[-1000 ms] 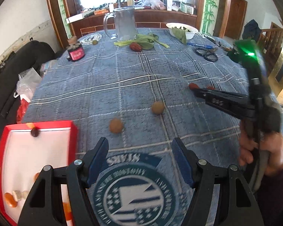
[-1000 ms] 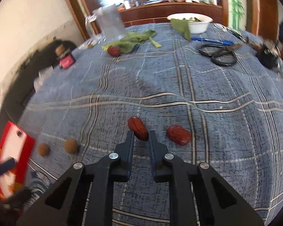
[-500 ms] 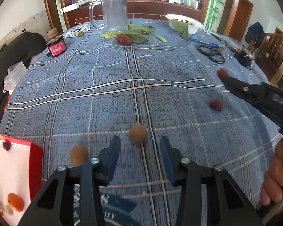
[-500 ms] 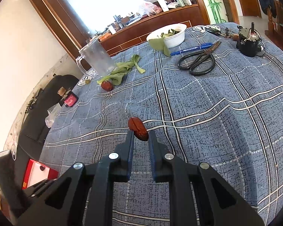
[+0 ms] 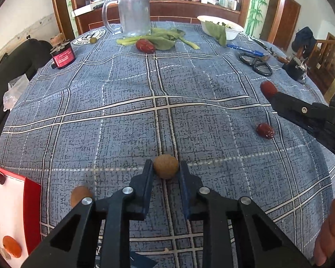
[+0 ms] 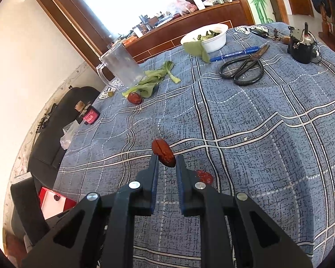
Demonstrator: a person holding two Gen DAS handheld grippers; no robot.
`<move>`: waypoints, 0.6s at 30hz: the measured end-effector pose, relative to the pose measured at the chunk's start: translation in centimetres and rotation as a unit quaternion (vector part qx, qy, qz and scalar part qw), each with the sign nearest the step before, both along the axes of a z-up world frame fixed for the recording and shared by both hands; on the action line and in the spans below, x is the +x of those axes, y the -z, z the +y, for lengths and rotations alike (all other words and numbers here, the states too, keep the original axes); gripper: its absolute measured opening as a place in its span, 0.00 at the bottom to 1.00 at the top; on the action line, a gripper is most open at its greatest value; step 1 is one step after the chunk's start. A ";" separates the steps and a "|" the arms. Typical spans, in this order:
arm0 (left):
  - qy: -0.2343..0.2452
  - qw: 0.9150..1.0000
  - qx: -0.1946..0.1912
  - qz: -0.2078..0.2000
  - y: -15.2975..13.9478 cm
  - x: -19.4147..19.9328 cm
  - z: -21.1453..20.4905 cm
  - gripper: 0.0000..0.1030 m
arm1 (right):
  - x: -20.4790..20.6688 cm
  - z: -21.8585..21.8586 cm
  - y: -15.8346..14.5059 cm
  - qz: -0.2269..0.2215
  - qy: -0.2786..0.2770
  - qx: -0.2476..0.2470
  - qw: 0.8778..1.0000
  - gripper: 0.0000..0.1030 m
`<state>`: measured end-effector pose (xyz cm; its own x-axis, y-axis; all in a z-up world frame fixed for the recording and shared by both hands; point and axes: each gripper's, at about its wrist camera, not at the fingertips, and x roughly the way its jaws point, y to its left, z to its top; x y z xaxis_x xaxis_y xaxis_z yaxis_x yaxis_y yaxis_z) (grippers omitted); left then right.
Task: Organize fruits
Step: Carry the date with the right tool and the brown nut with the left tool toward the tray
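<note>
Partway through, by the look of it: right tongs point(image 6: 166, 159) clamped on a red date point(image 6: 163, 153) lifted off the table point(image 5: 122, 102), left tongs point(image 5: 165, 167) closed around a brown round fruit point(image 5: 166, 166) on the cloth. Left to gather: another brown fruit point(image 5: 80, 195), a date lying loose point(image 5: 265, 130), one more date by the greens point(image 5: 145, 45). Already some pieces in the red tray point(image 5: 32, 203) at the table's left edge.

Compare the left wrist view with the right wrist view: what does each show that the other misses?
Left only: two brown fruits, one between the left tool fingers, another nearer the tray.
Right only: the black chair.
Both: right tool gripping a date, a date on the cloth, mug, scissors, bowl.
</note>
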<state>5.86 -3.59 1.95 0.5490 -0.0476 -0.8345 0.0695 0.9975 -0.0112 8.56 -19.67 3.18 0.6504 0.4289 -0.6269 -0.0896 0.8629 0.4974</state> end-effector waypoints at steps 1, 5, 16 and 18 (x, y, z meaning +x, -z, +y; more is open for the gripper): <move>0.002 1.000 0.000 -0.006 -0.4 -0.3 -0.1 0.21 | 0.0 0.0 -0.1 -0.002 -0.001 0.002 1.000 0.17; 0.005 1.000 -0.002 -0.030 -2.2 -1.7 -0.1 0.21 | -0.3 0.1 -0.5 -0.016 -0.005 0.006 1.000 0.17; -0.019 0.990 0.027 -0.137 -9.7 -8.1 1.5 0.21 | -2.1 1.3 -2.6 -0.082 -0.018 0.009 0.996 0.17; -0.025 0.989 0.027 -0.146 -10.3 -9.0 2.2 0.21 | -2.4 1.6 -2.7 -0.086 -0.018 0.003 0.996 0.17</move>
<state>-3.12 -1.38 12.23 0.7669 0.0263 -0.6412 0.0123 0.9984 0.0557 6.12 -18.11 5.84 0.7320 0.4568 -0.5055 -0.2044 0.8550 0.4767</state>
